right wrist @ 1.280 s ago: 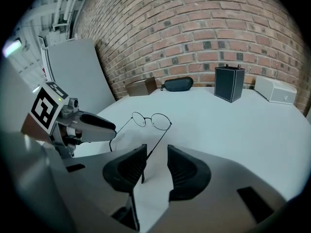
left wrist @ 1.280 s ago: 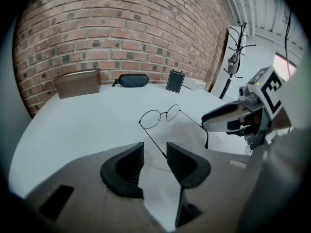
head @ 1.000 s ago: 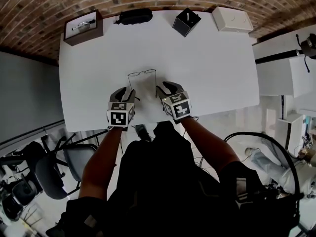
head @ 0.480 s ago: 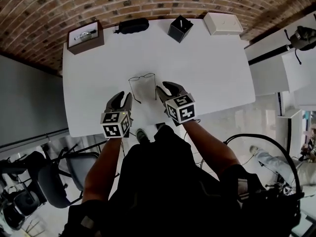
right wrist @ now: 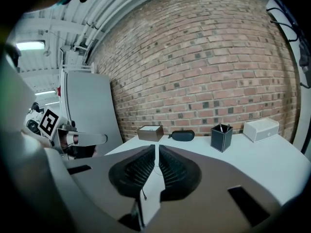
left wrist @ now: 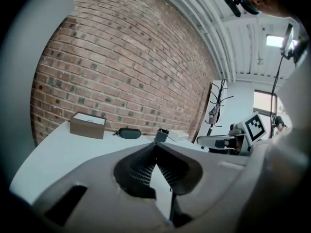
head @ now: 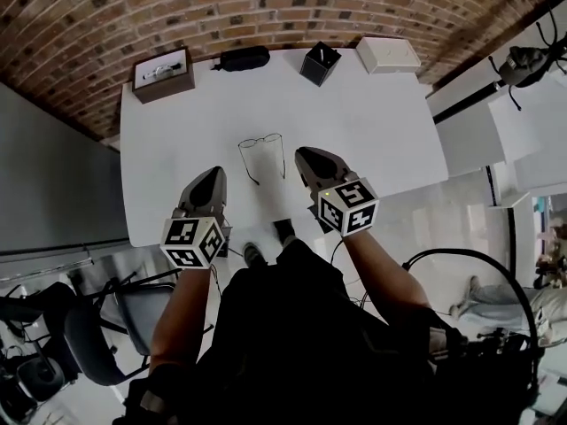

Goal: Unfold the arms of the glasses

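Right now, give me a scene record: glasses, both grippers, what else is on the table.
glasses: on the white table, arms unfolded, neither gripper touching
left gripper: over the table's near side, fingers just closed, shut, empty
right gripper: over the near side, fingers just closing, narrow gap, nothing between
far edge: brown box, black case, black pen holder, white box

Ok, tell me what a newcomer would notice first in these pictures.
Raised in the foreground are the left hand-held gripper, shut, and the right hand-held gripper, whose jaws have just been closing to a narrow slit with nothing between them. Just beyond their tips, wire-framed glasses lie on the white table, arms unfolded. A brown box, dark case, black pen holder and white box line the far edge by the brick wall.
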### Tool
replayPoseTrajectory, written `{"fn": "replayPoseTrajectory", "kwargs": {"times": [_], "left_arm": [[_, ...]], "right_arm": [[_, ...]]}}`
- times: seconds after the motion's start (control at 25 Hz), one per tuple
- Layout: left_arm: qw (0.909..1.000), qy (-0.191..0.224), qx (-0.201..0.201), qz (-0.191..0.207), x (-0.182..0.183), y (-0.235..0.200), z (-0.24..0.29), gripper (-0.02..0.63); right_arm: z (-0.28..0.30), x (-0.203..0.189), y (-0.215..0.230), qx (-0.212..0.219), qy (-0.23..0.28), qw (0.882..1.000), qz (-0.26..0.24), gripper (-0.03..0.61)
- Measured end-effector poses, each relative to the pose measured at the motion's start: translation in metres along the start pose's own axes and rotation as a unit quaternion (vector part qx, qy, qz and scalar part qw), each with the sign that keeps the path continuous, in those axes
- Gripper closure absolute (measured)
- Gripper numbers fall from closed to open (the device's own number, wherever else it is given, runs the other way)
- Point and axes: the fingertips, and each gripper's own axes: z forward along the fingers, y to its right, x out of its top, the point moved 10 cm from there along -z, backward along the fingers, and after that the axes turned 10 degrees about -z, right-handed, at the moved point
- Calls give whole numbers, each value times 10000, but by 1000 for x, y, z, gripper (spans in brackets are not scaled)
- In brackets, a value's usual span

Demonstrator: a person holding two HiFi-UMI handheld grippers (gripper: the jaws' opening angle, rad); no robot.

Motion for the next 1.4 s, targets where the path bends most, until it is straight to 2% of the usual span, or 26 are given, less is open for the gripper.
{"fn": "replayPoseTrajectory", "kwargs": {"times": [0.44, 0.68, 0.92, 1.16, 1.4], "left_arm": [[9993, 350, 40, -95, 16, 4, -57, 603], [9978, 638, 8, -153, 26, 30, -67, 603], [9974, 710, 77, 99, 33, 65, -67, 603], [9937, 1004, 354, 346, 37, 91, -69, 603], [9926, 1043, 564, 250, 31, 102, -67, 603]], "right_arm": [[-38, 35, -37, -221, 392, 9975, -544, 568], [-57, 52, -29, -352, 686, 9953, -591, 569], [-80, 67, -17, -369, 871, 9931, -691, 571], [-96, 72, -7, -320, 1084, 9913, -679, 571], [-103, 72, 1, -241, 1138, 9907, -699, 571]]}}
